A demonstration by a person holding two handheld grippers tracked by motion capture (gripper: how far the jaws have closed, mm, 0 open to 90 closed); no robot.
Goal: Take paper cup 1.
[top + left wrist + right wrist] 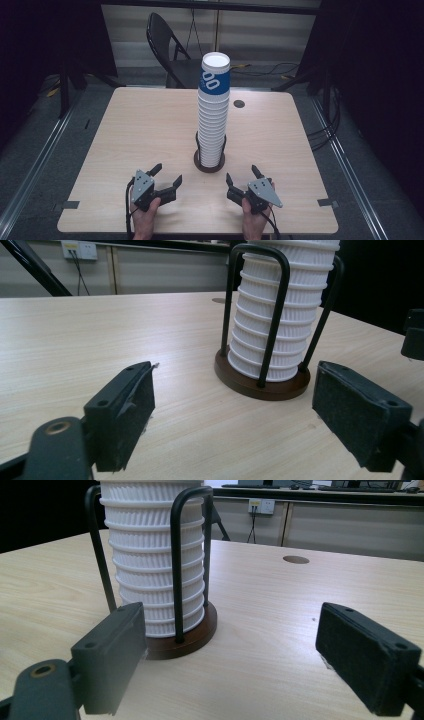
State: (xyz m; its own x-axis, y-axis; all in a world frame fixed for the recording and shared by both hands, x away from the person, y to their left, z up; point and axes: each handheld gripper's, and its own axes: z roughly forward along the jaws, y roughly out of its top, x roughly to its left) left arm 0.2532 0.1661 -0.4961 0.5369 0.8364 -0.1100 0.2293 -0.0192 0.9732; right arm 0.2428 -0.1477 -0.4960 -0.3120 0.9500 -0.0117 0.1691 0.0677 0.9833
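A tall stack of white ribbed paper cups (214, 117) stands in the middle of the table, and its top cup (215, 75) has a blue band. The stack sits in a holder with a round brown base (209, 166) and black wire loops. My left gripper (169, 173) rests near the front edge, left of the holder, open with nothing between its pads. My right gripper (242, 173) mirrors it on the right, also open with nothing held. In the left gripper view the cups (277, 325) and base (260, 385) lie just beyond the gripper (232, 400). In the right gripper view the cups (150, 565) stand ahead and left of the gripper (232, 635).
The light wooden table (140, 125) has a small round cable hole (239, 104) behind the stack. A black folding chair (167, 45) stands beyond the far edge. Tape marks (66, 205) sit at the front corners. Metal rails run along the floor on both sides.
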